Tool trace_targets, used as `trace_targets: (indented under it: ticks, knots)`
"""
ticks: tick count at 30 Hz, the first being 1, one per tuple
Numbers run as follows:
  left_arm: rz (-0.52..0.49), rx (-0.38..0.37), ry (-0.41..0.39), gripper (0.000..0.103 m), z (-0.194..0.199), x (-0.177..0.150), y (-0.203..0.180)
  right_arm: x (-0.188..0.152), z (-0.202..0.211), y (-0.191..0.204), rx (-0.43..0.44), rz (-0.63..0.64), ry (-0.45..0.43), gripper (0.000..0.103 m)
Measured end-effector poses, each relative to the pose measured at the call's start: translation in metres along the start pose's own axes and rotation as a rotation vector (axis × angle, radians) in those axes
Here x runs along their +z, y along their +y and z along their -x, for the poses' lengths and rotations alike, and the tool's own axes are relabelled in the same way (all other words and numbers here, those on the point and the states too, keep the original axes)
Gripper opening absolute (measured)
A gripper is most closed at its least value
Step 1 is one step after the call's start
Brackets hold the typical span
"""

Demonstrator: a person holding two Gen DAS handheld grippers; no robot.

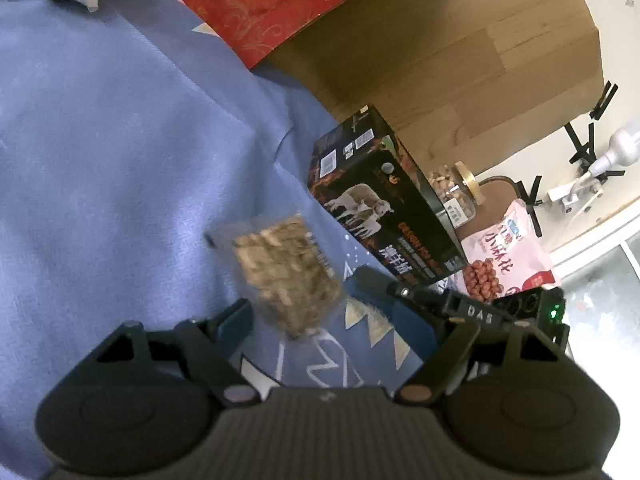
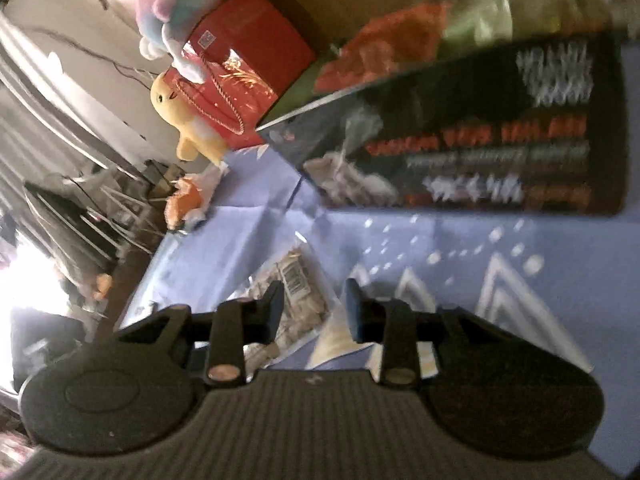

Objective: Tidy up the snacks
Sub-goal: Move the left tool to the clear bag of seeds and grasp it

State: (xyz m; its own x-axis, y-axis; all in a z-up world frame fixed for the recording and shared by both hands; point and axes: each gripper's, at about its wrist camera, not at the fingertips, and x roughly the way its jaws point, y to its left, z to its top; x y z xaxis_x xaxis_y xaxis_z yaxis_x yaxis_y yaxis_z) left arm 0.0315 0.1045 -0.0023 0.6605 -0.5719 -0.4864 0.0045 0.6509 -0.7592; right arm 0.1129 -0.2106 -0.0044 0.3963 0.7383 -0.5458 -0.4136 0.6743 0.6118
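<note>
Nearest us, the left gripper (image 1: 312,304) hangs low over the blue cloth (image 1: 120,140) with its jaws spread wide and nothing between them. Just ahead of its fingers lies the clear packet (image 1: 286,276) of pale, nutty pieces, flat on the cloth and soft-edged with blur. The right gripper (image 2: 314,306) has its jaws partly open and empty too; we see the same clear packet (image 2: 288,300) below them, its barcode label showing, but we cannot tell whether a pad touches it.

We judge the step in hand to be the pickup of this packet, with the sorting hardly begun, since the snacks lie scattered. The next move calls for one pair of jaws to settle on either side of a packet edge and close on it; the film looks thin and slippery, and the loose filling may shift, so a pinch on the sealed rim seems safest.

Beyond the packet stands the black box (image 1: 380,208), stiff glossy card with printed animals and orange lettering, resting on the cloth. Beside it, further right, sit a pink bag (image 1: 508,256) of red-brown nuts, crinkled and shiny, and a glass jar (image 1: 454,192) with a gold lid. Farthest off, a red gift bag (image 1: 276,4) with a twisted cord handle lies at the cloth's edge on the wooden surface (image 1: 460,52).
</note>
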Motion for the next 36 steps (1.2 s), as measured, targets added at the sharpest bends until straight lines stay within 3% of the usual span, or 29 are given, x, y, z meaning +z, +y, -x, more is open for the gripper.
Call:
trace_targets:
  ticks: [5, 6, 7, 10, 13, 17, 21, 26, 29, 32, 36]
  knots:
    - [0.010, -0.019, -0.016, 0.077, 0.000, -0.002, 0.001, -0.017, 0.004, 0.008, 0.109, -0.090, 0.051, 0.032]
    - [0.014, -0.014, -0.020, 0.069, 0.001, -0.003, 0.002, -0.020, 0.005, 0.010, 0.130, -0.104, 0.059, 0.032]
    - [0.022, -0.016, -0.013, 0.051, 0.000, -0.003, 0.003, -0.023, 0.005, 0.012, 0.135, -0.105, 0.062, 0.032]
    - [0.094, -0.044, 0.041, 0.012, -0.006, -0.006, 0.016, -0.026, 0.006, 0.025, 0.096, -0.055, 0.048, 0.031]
    - [0.131, -0.052, 0.037, 0.011, -0.004, -0.008, 0.023, -0.030, 0.010, 0.030, 0.077, -0.032, 0.029, 0.032]
    - [0.134, -0.124, 0.012, 0.012, 0.006, -0.006, 0.020, -0.035, 0.019, 0.025, 0.101, -0.081, -0.017, 0.034]
    - [0.104, -0.227, 0.034, 0.011, 0.007, -0.006, 0.003, -0.035, 0.033, 0.002, 0.189, -0.194, -0.044, 0.037]
    - [0.013, -0.249, 0.074, 0.011, 0.000, -0.013, -0.024, -0.033, 0.037, -0.013, 0.286, -0.330, -0.049, 0.037]
    - [-0.034, -0.207, 0.101, 0.010, -0.005, -0.018, -0.032, -0.034, 0.039, -0.016, 0.253, -0.344, -0.060, 0.034]
    - [-0.023, -0.152, 0.111, 0.012, -0.008, -0.020, -0.027, -0.035, 0.040, -0.021, 0.195, -0.340, -0.066, 0.020]
    - [0.025, -0.092, 0.042, 0.038, 0.009, -0.012, -0.008, -0.033, 0.040, -0.021, 0.194, -0.324, -0.063, 0.021]
